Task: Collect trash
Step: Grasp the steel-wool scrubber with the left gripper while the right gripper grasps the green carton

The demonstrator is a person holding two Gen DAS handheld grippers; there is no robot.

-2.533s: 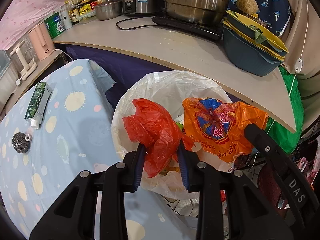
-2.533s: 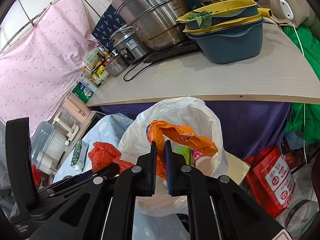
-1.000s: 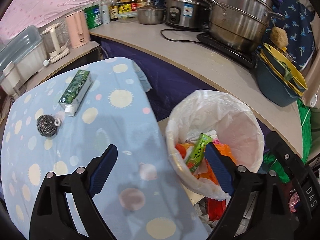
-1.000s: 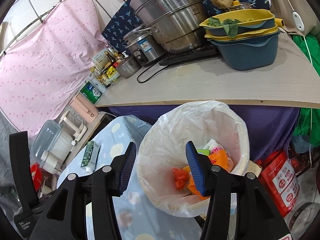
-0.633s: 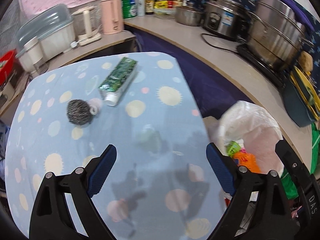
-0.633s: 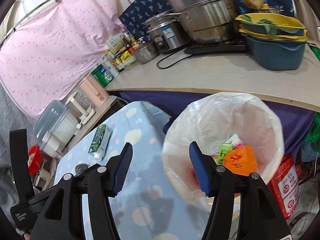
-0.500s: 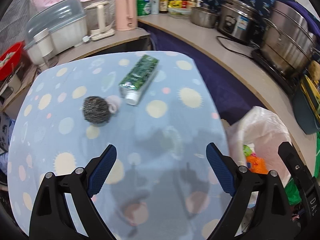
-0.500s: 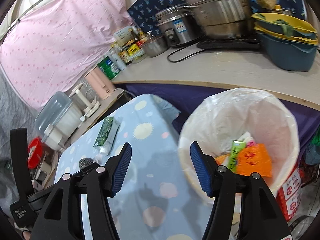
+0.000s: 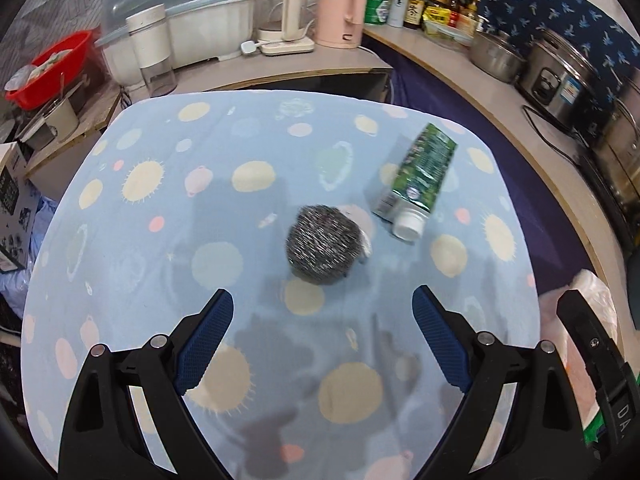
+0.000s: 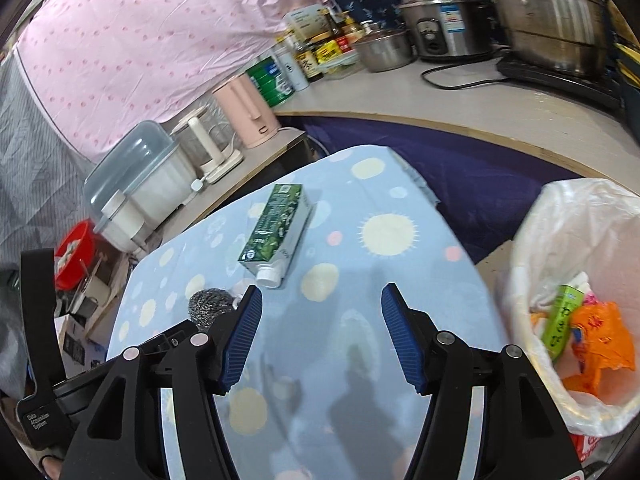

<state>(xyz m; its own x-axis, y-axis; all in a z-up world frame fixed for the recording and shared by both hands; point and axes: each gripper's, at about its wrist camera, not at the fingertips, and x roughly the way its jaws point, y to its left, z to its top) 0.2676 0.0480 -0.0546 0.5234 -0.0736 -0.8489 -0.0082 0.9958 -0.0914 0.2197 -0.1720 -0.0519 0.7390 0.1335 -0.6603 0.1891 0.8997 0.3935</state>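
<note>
A steel wool scrubber (image 9: 322,246) and a green carton with a white cap (image 9: 418,176) lie on the blue dotted tablecloth (image 9: 160,200). My left gripper (image 9: 320,340) is open and empty, just short of the scrubber. My right gripper (image 10: 320,332) is open and empty over the cloth, near the carton (image 10: 277,228), with the scrubber (image 10: 208,306) to its left. The white-lined trash bin (image 10: 532,240) stands at the right and holds an orange bag (image 10: 600,336) and a green packet (image 10: 560,320).
A curved counter (image 10: 460,104) behind the table carries pots, a rice cooker (image 10: 444,24), bottles and a pink kettle (image 9: 340,8). A covered dish rack (image 9: 180,20) and a red basin (image 9: 60,60) stand at the left. The bin's edge shows at the right (image 9: 592,300).
Both grippers let go of the red and orange bags into the bin, opened, and swung left from the bin to over the table, towards the scrubber and carton.
</note>
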